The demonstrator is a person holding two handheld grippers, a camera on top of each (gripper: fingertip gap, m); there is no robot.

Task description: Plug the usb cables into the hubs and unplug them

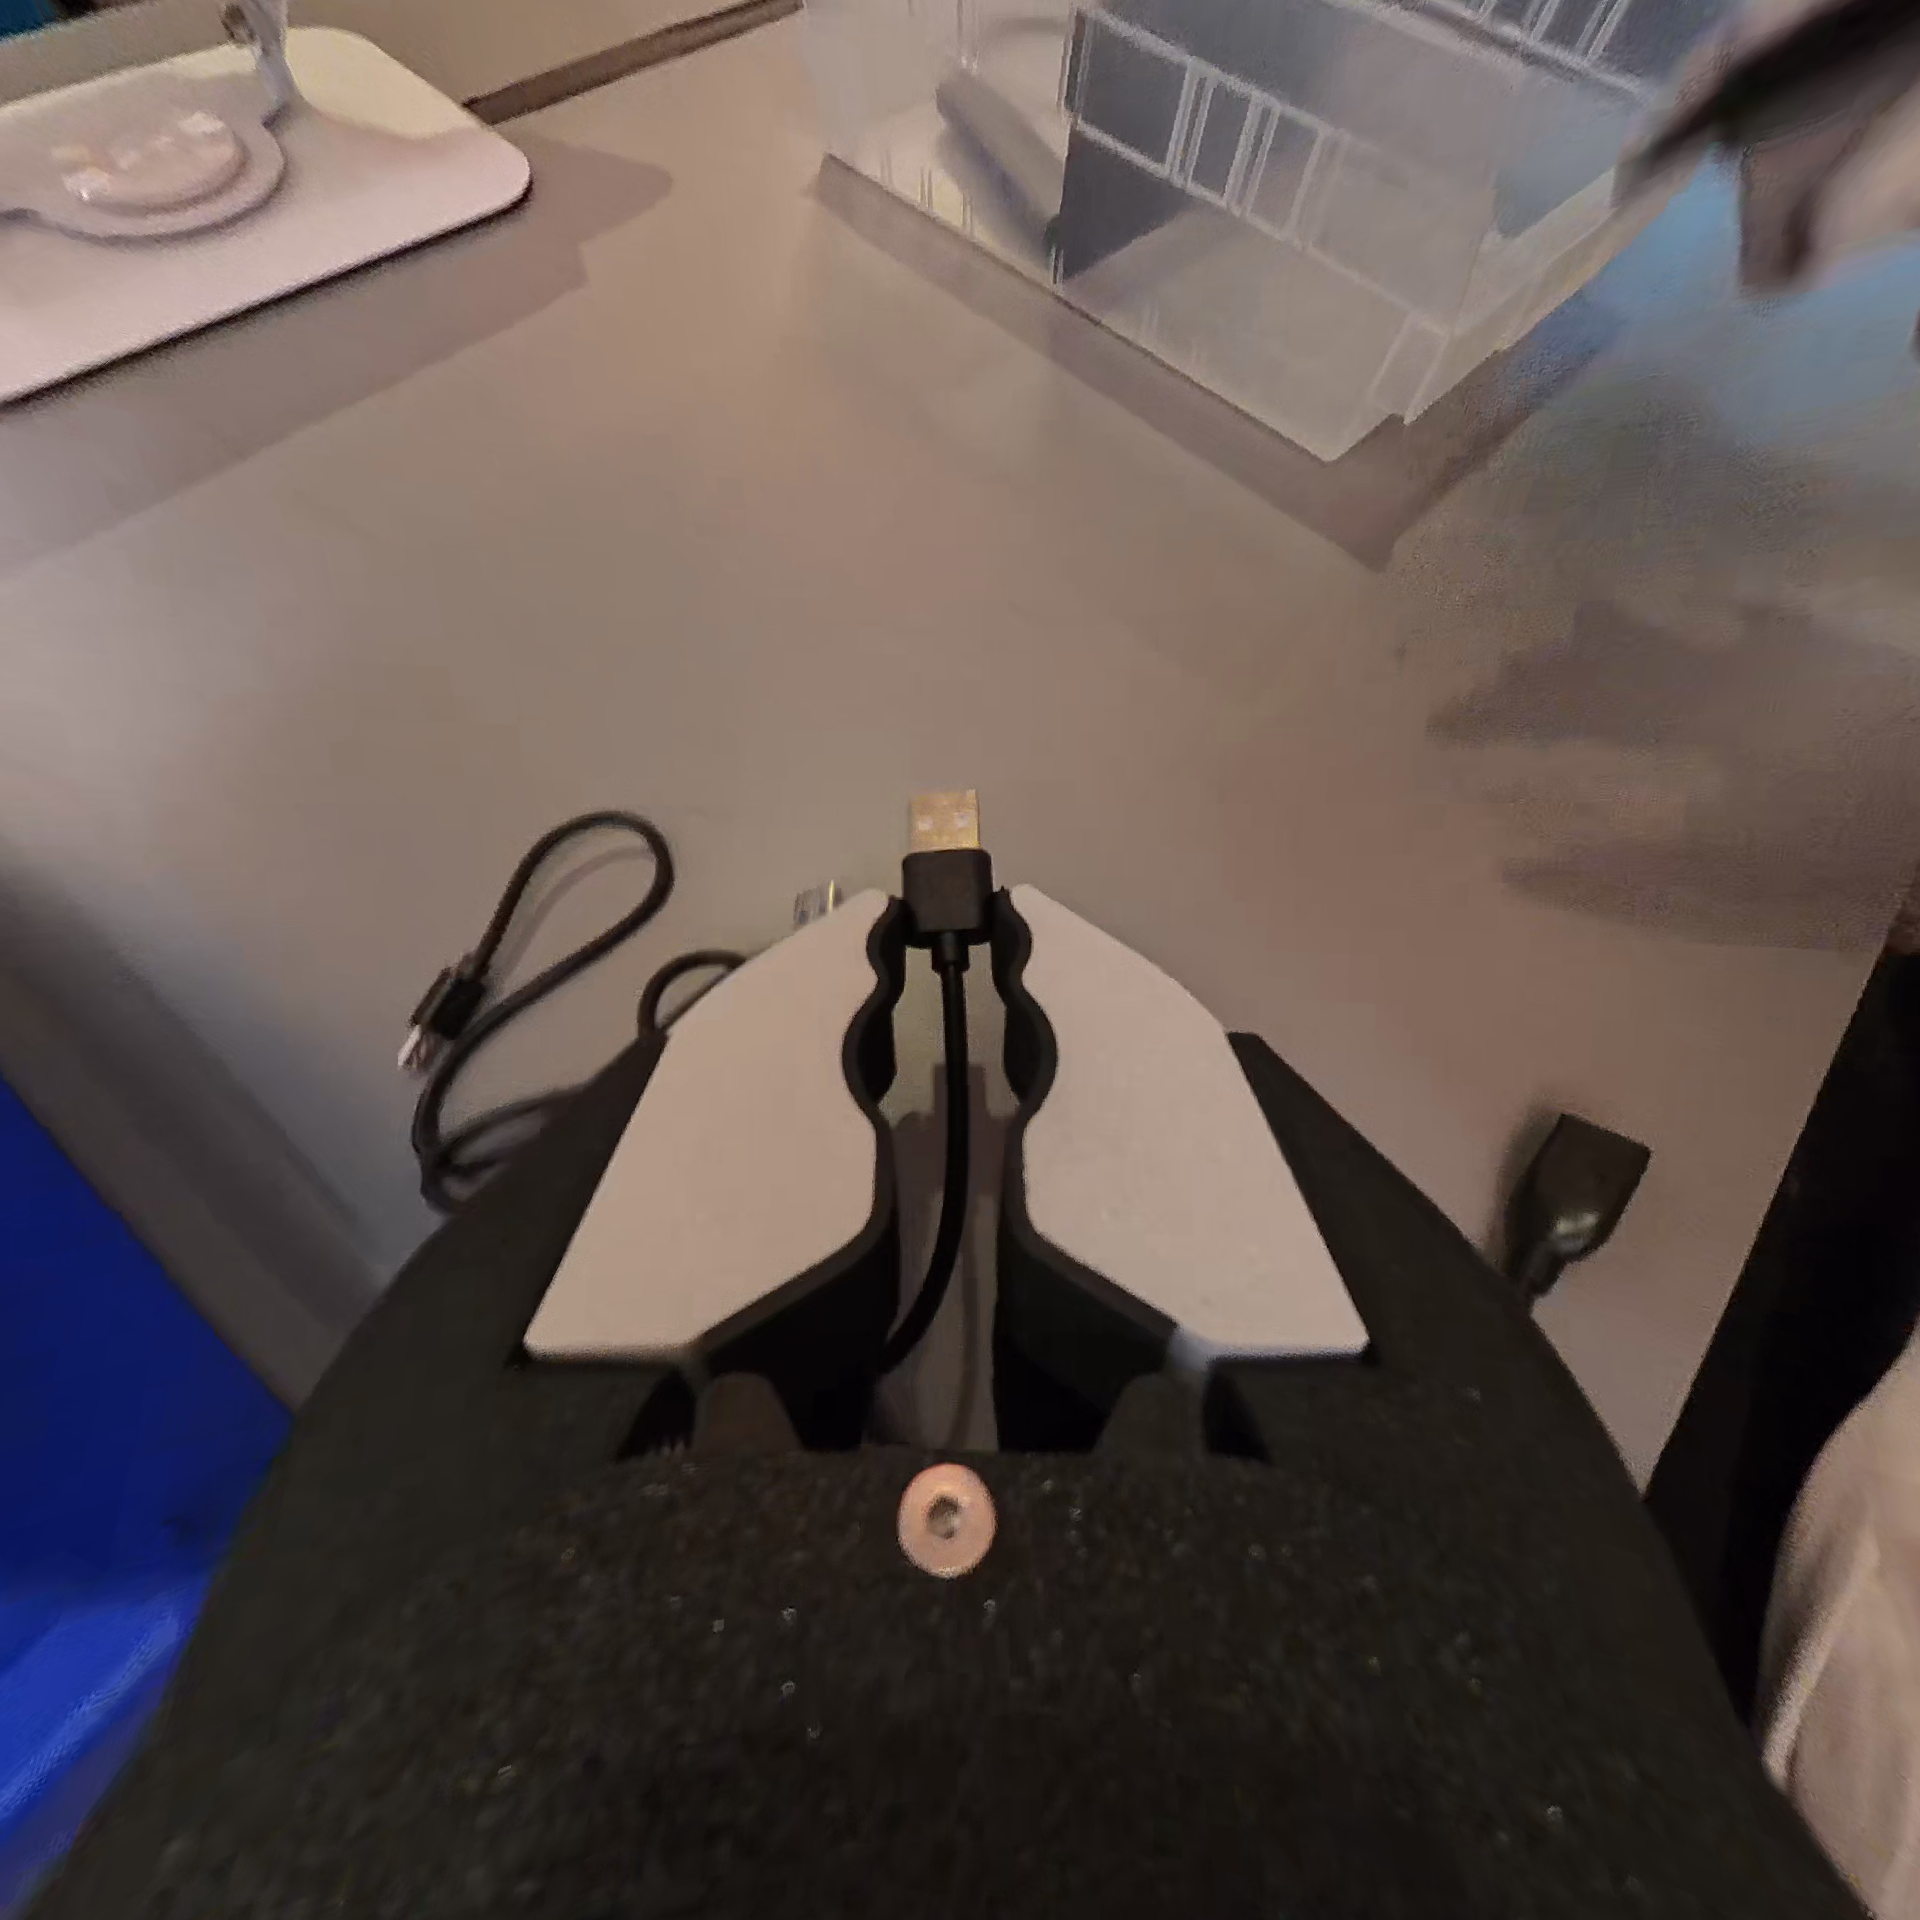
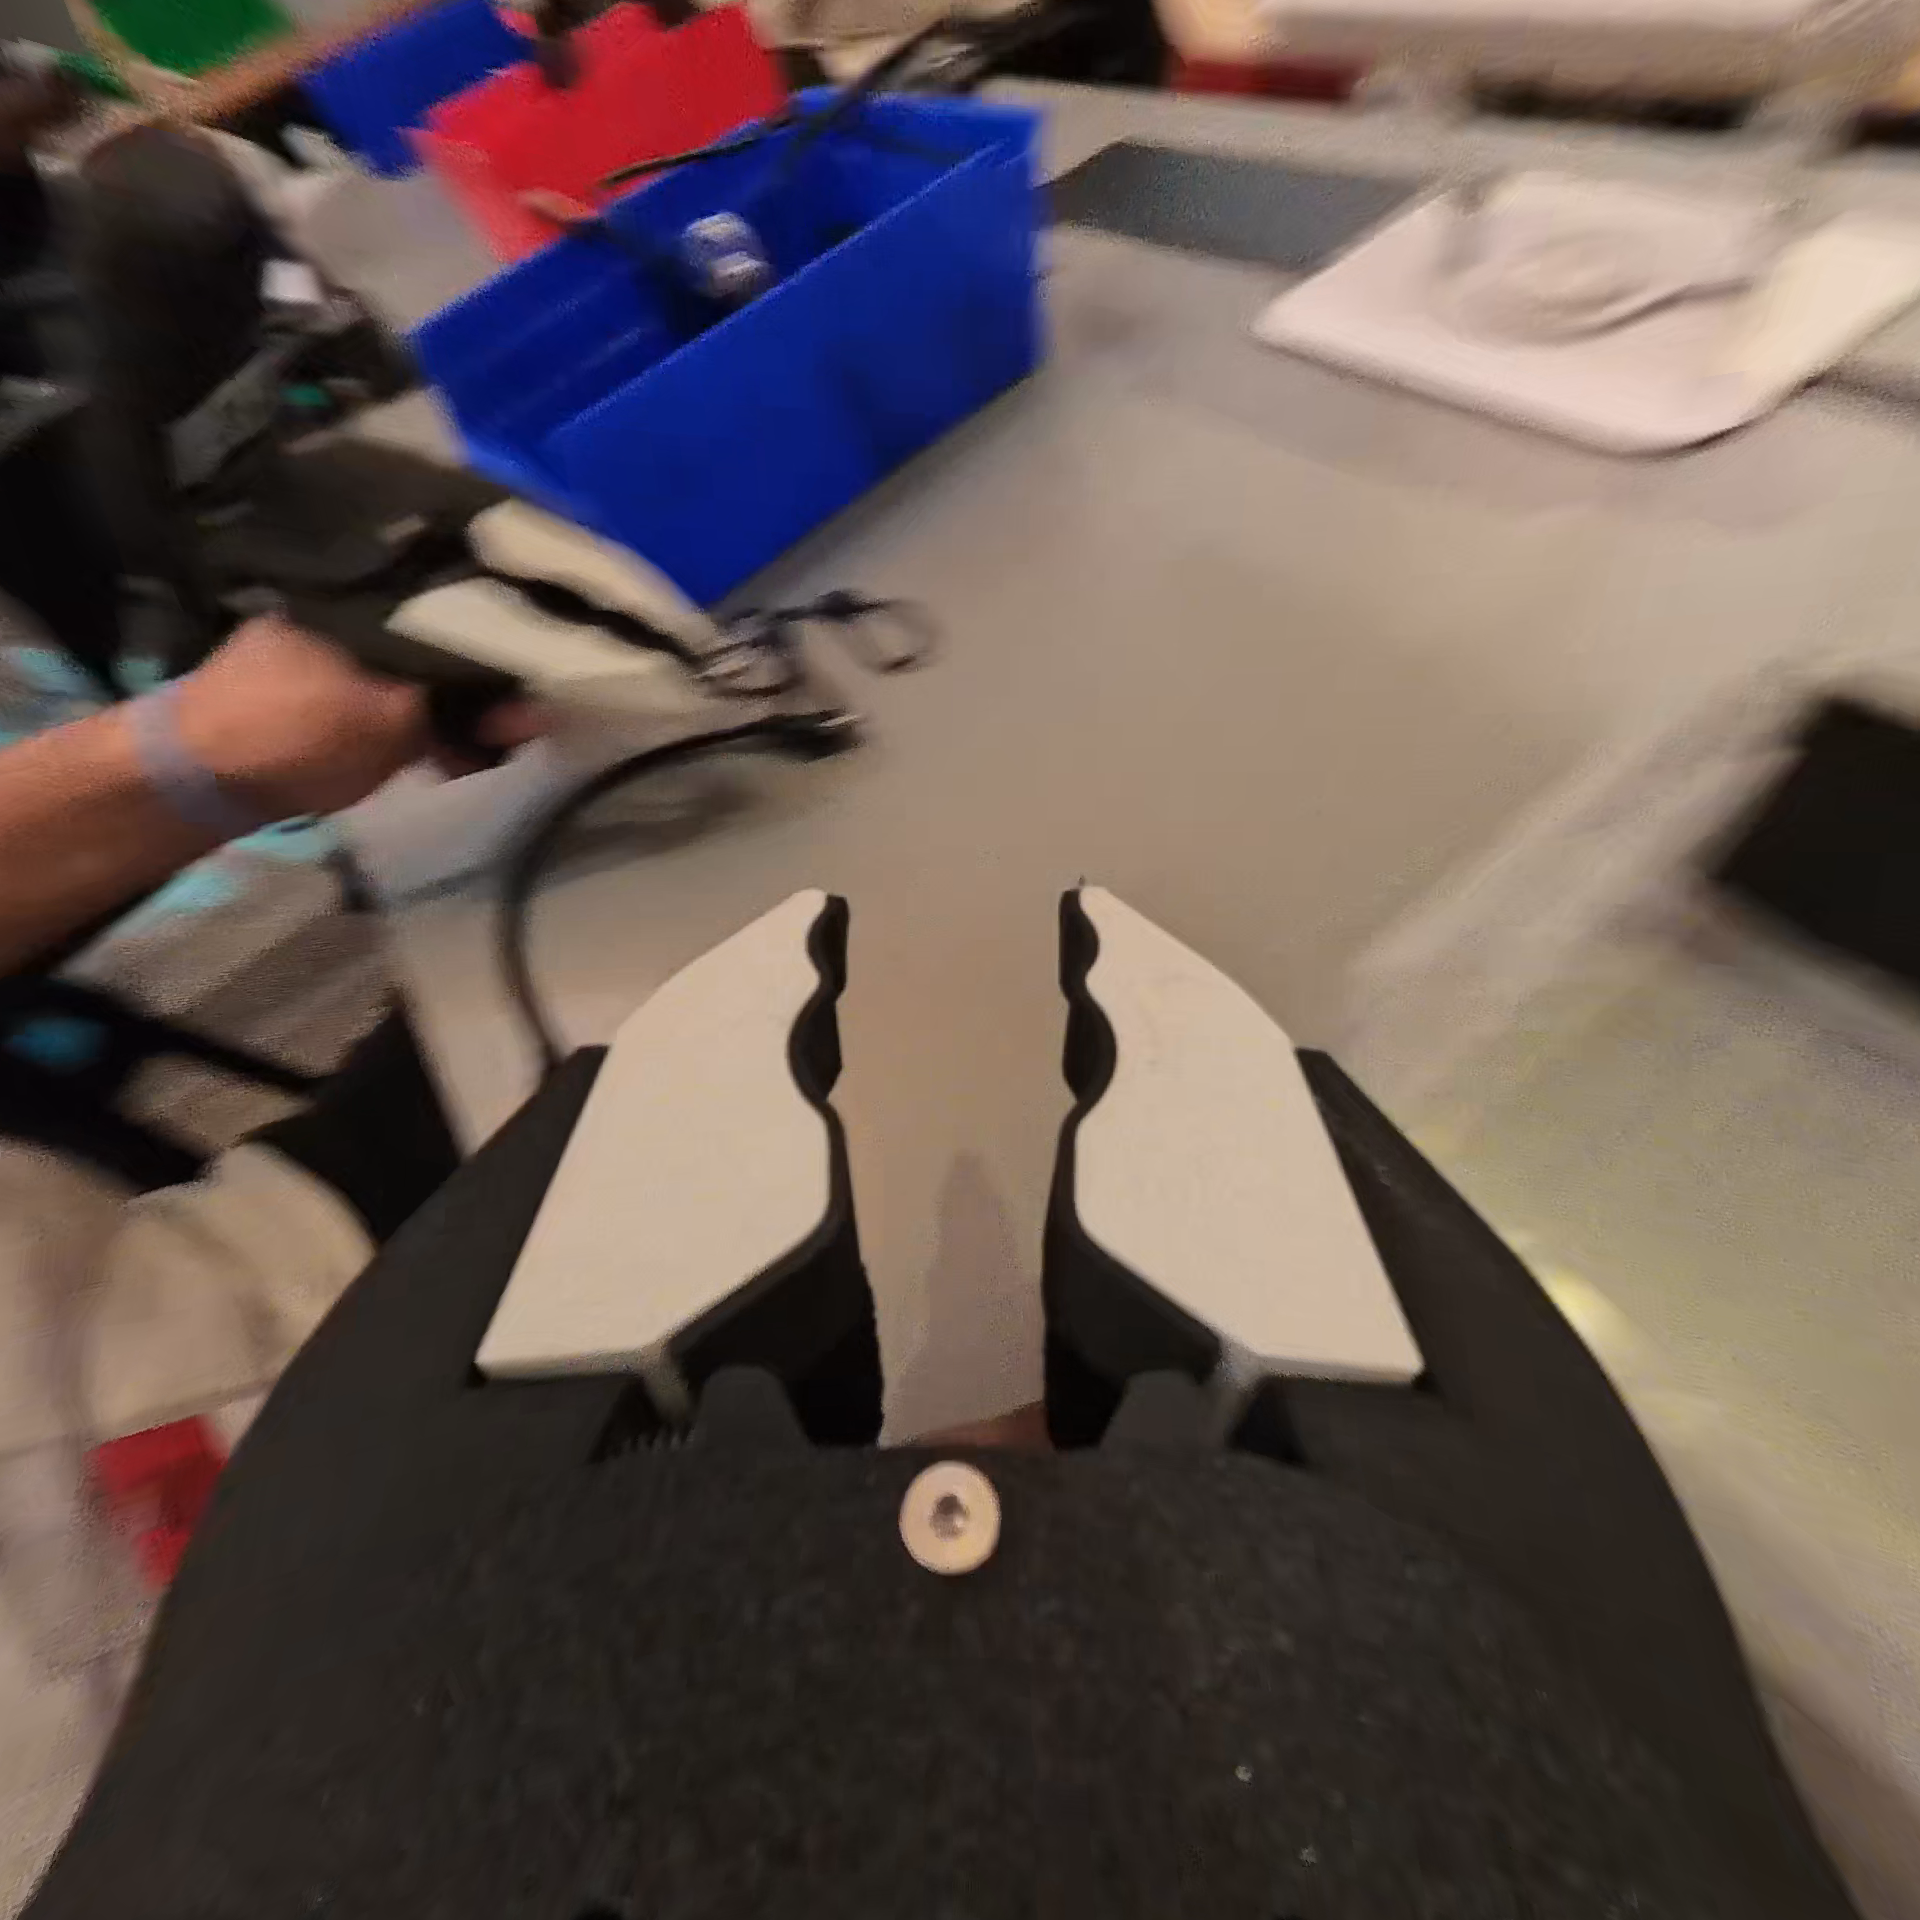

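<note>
One USB cable pinched in left gripper; right gripper gapes.

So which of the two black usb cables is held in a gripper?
The usb cable with its metal plug pointing forward, clamped in the left gripper. The other cable lies looped on the table, left of it.

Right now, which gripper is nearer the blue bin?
Left. In the right wrist view, the left gripper works just in front of the blue bin; the right gripper sits farther back, open and empty.
</note>
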